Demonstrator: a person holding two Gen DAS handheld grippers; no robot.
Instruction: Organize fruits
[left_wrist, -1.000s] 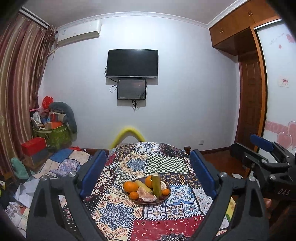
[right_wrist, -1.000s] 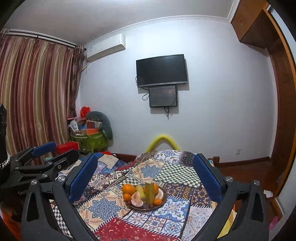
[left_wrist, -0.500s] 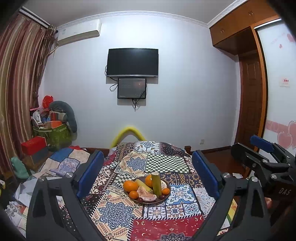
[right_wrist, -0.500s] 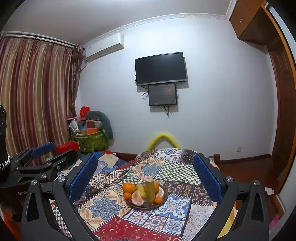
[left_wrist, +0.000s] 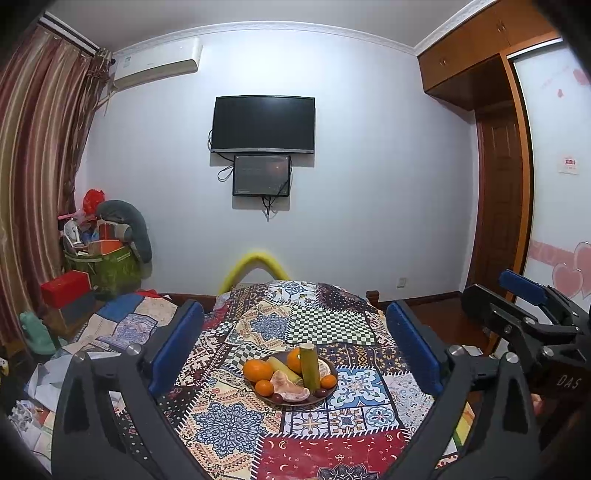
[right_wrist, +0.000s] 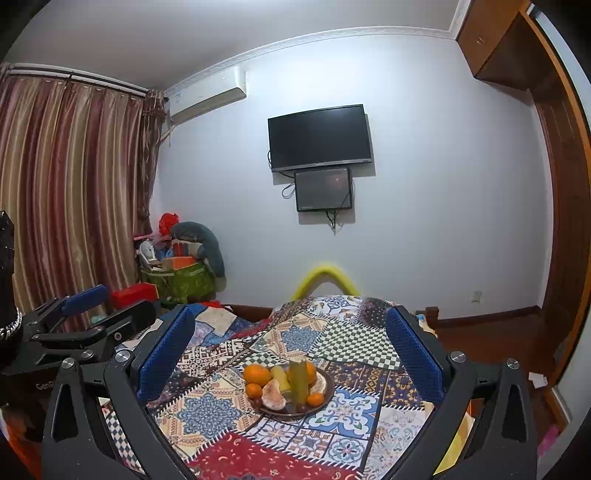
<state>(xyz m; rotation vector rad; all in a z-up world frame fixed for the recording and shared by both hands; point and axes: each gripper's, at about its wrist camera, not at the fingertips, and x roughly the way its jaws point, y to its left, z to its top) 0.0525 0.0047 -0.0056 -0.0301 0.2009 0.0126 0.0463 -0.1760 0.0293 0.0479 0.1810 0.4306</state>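
A dark plate (left_wrist: 330, 392) (right_wrist: 327, 389) sits on the patchwork-covered table (left_wrist: 236, 417) (right_wrist: 207, 410). It holds oranges (left_wrist: 257, 370) (right_wrist: 256, 374), small tangerines (left_wrist: 264, 387), peeled citrus segments (left_wrist: 290, 384) (right_wrist: 272, 398), dark plums (left_wrist: 277, 397) and green-yellow cane pieces, one leaning upright (left_wrist: 309, 365) (right_wrist: 298, 382). My left gripper (left_wrist: 295, 350) is open and empty, held back from the plate. My right gripper (right_wrist: 290, 350) is open and empty, also short of the plate. Each gripper shows at the edge of the other's view.
A yellow chair back (left_wrist: 255, 264) stands beyond the table's far edge. A TV (left_wrist: 264, 123) hangs on the far wall. Bags and boxes (left_wrist: 103, 258) pile up at the left by the curtains. A wooden wardrobe (left_wrist: 495, 177) stands on the right.
Both grippers have opened a little wider and shifted slightly. The fruit has not moved.
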